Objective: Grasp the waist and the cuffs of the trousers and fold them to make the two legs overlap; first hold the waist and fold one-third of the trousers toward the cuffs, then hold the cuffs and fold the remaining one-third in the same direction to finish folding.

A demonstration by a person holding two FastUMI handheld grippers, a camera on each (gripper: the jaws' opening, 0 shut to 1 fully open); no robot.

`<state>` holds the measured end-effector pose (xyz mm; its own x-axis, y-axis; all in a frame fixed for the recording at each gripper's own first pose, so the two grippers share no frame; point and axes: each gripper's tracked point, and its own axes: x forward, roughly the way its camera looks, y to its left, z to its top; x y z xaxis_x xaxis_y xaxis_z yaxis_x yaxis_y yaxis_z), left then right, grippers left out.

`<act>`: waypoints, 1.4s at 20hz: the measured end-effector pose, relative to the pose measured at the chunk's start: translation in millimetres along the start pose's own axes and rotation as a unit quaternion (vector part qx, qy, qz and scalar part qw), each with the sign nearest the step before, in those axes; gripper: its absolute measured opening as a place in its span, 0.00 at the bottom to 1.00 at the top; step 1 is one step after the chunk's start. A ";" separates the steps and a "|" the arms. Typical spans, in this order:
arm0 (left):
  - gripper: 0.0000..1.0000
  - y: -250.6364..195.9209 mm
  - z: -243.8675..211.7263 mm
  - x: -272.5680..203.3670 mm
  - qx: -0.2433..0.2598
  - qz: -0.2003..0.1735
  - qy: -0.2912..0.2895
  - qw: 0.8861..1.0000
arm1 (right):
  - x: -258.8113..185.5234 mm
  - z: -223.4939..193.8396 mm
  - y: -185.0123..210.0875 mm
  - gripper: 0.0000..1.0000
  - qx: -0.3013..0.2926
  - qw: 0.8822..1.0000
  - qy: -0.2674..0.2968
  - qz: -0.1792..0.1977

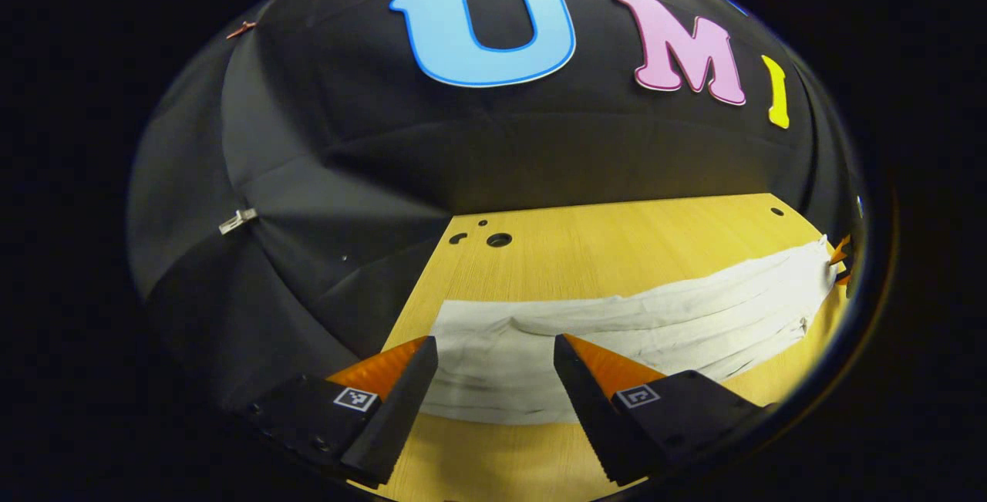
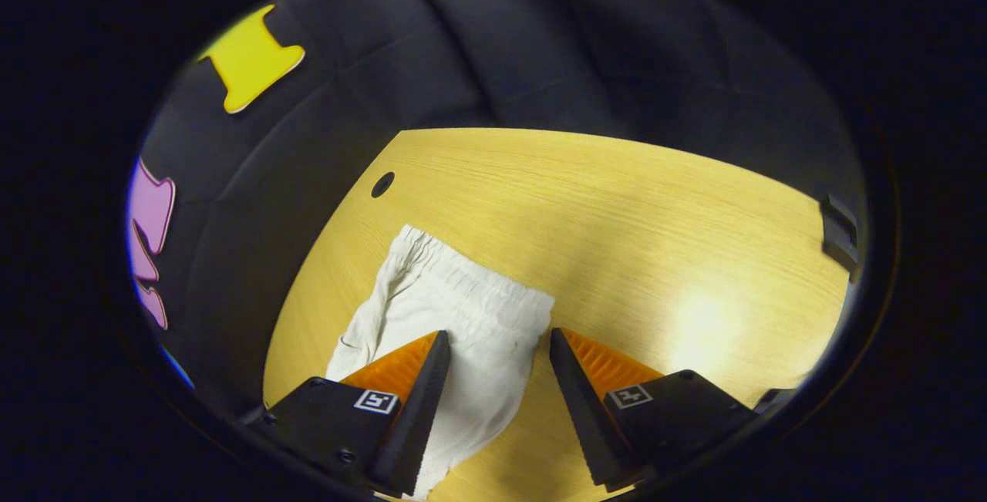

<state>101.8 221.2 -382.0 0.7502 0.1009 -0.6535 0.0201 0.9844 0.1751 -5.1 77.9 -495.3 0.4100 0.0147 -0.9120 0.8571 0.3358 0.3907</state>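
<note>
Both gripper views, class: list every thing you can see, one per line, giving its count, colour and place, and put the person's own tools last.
White cloth trousers: one, white, lying flat along the table; the gathered elastic waist is in the right gripper view.
Light wooden table: one, yellow-brown, under the trousers, with small round holes near its far edge.
Black cloth booth wall: black, behind and around the table.
Small metal clip: one, silvery, on the wall at left.
Left gripper: one, open, above the trousers' end.
Right gripper: one, open, over the waist.
</note>
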 end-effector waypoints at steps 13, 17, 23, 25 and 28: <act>0.97 -6.1 -78.4 -9.7 -0.151 -0.002 0.104 0.983 | 15.2 -2.2 -5.2 0.12 0.046 0.998 0.024 -0.034; 0.96 -18.5 -99.4 3.7 -0.279 -0.016 0.142 0.950 | 15.3 -1.2 -5.1 0.12 0.046 0.998 0.023 -0.030; 0.96 -1.7 -116.4 45.2 -0.323 0.025 0.156 0.933 | 15.6 -0.9 -5.3 0.12 0.043 0.998 0.021 -0.026; 0.98 -0.1 -110.8 58.9 -0.308 0.033 0.157 0.938 | 15.4 -0.7 -5.2 0.12 0.044 0.998 0.022 -0.025; 0.96 -1.4 -106.7 74.0 -0.283 0.053 0.174 0.942 | 16.0 -0.9 -5.3 0.12 0.043 0.999 0.023 -0.024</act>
<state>86.7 242.7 -509.2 0.4646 0.1473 -0.8732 -0.4725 0.8752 -0.1038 -3.4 77.3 -512.0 0.3556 0.0439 -0.9336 0.8997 0.2545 0.3546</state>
